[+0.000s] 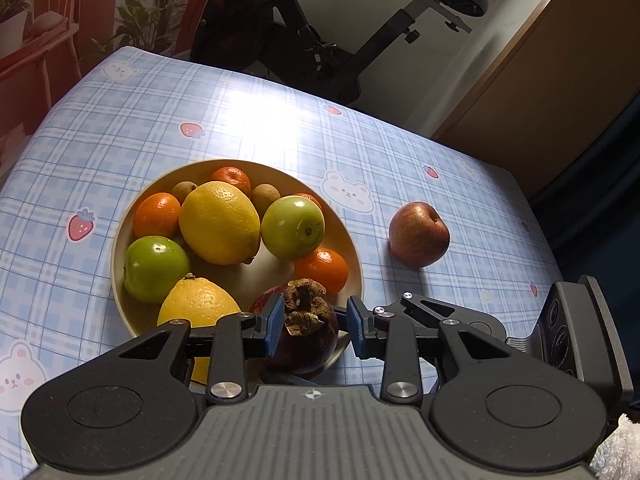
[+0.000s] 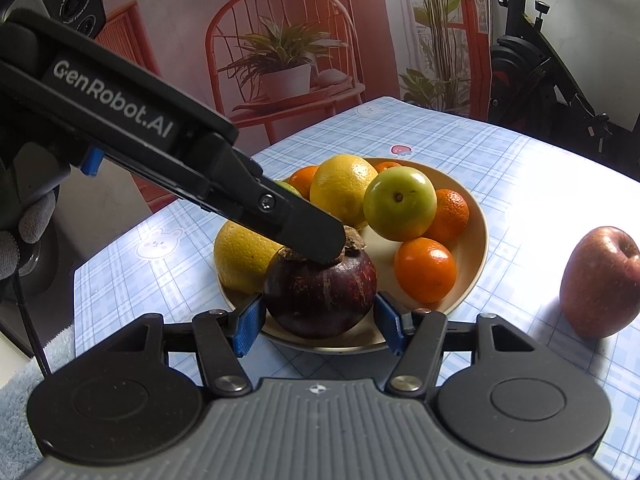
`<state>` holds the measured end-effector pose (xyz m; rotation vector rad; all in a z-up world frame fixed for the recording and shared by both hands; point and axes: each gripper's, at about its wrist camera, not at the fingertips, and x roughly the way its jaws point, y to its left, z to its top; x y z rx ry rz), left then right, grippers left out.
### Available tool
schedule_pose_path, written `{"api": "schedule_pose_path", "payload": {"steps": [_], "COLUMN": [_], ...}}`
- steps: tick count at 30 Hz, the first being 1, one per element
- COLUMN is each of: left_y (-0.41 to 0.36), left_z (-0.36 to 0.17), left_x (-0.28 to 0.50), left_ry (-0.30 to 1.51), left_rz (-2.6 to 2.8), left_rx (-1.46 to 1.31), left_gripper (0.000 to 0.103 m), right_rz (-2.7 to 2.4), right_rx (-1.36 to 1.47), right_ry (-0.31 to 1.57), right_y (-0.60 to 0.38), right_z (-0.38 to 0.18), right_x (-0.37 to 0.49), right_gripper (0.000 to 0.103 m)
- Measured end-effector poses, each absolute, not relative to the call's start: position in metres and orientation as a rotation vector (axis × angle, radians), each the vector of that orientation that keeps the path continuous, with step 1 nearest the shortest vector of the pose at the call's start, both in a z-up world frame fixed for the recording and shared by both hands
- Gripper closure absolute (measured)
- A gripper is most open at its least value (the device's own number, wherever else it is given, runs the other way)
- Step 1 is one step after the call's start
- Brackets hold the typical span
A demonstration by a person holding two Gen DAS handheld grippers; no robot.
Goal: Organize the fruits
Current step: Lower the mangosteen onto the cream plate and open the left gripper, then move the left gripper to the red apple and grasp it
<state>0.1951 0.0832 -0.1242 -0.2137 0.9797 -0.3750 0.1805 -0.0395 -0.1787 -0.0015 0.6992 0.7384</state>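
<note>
A dark purple mangosteen (image 1: 308, 346) (image 2: 320, 292) rests on the near rim of the cream plate (image 1: 116, 248) (image 2: 482, 240). My left gripper (image 1: 314, 320) (image 2: 320, 246) comes down on its top, jaws narrow and shut on the dried calyx. My right gripper (image 2: 320, 328) is shut on the fruit's body, a blue pad on each side. The plate also holds two lemons (image 1: 218, 228), two green apples (image 1: 294, 226), several tangerines (image 1: 322, 270) and small brown fruits. A red apple (image 1: 418, 234) (image 2: 596, 280) lies alone on the tablecloth, right of the plate.
The blue checked tablecloth (image 1: 240, 120) ends close behind the plate. An exercise bike (image 1: 320, 52) and a wooden cabinet (image 1: 540, 100) stand beyond it. A gloved hand (image 2: 28, 220) holds the left gripper. The right gripper's housing (image 1: 576, 332) shows at the right.
</note>
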Motion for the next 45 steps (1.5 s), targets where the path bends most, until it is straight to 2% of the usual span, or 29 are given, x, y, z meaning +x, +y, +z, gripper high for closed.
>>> {"api": "schedule_pose_path", "payload": {"steps": [17, 30, 45], "left_y": [0.087, 0.04, -0.039], "left_z": [-0.111, -0.102, -0.113], "left_x": [0.196, 0.213, 0.253], "left_ry": [0.916, 0.88, 0.878], "left_rz": [-0.285, -0.32, -0.402], "left_rx": [-0.223, -0.174, -0.075], "left_gripper": [0.065, 0.065, 0.065], "right_rz": [0.724, 0.528, 0.428], "right_rx": [0.055, 0.044, 0.084], "right_ry": [0.636, 0.536, 0.596], "right_y": [-0.069, -0.142, -0.18], "right_z": [-0.171, -0.165, -0.189], "right_x": [0.169, 0.151, 0.181], "right_gripper": [0.041, 0.041, 0.041]}}
